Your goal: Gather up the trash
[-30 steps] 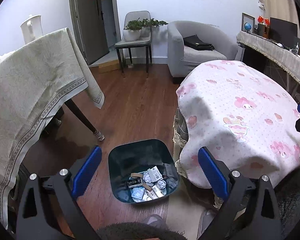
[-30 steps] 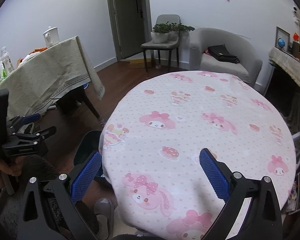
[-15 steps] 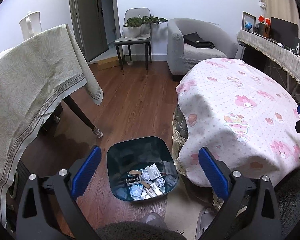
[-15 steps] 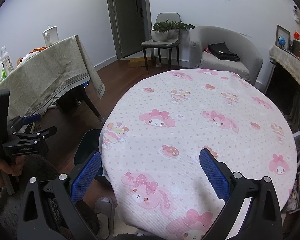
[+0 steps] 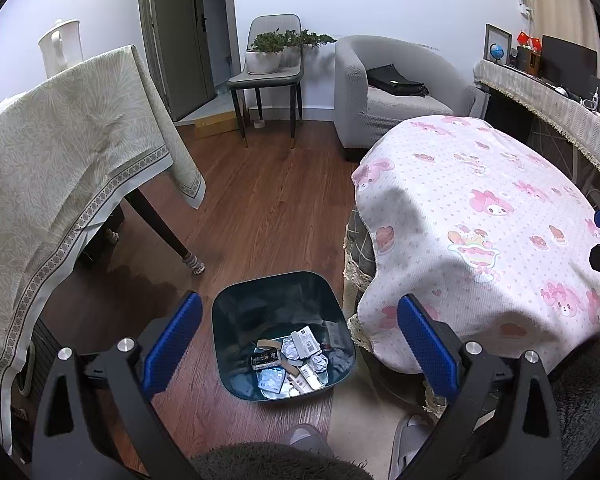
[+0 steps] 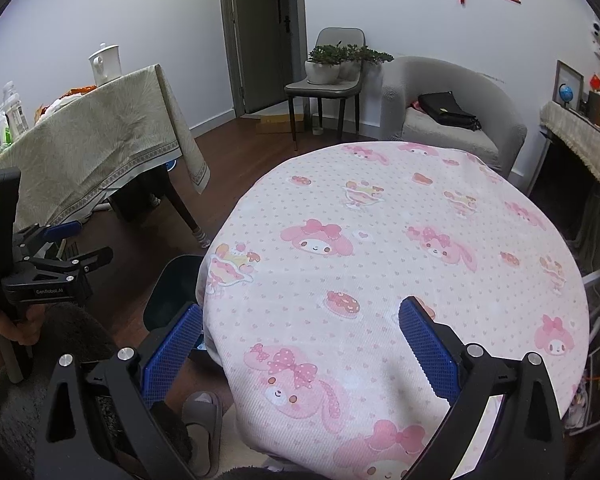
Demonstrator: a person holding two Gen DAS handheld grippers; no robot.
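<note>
A dark blue trash bin (image 5: 236, 312) stands on the wood floor beside the round table; several crumpled papers and wrappers (image 5: 296, 356) lie in its bottom. My left gripper (image 5: 300, 344) hovers above the bin, open and empty. My right gripper (image 6: 300, 344) is open and empty above the near edge of the round table's pink cartoon cloth (image 6: 380, 240), which shows no trash. The bin's rim (image 6: 172, 280) peeks out left of the table in the right wrist view, and the left gripper (image 6: 72, 248) shows there at the far left.
A table with a beige cloth (image 5: 60, 160) stands left, its dark leg (image 5: 160, 228) near the bin. A grey armchair (image 5: 396, 96) with a black bag and a chair with potted plants (image 5: 272, 64) are at the back. Slippered feet (image 5: 304, 436) are below the bin.
The left gripper has drifted slightly, so the bin sits a little lower and more centred in its view. The right gripper has barely moved. Both stay open.
</note>
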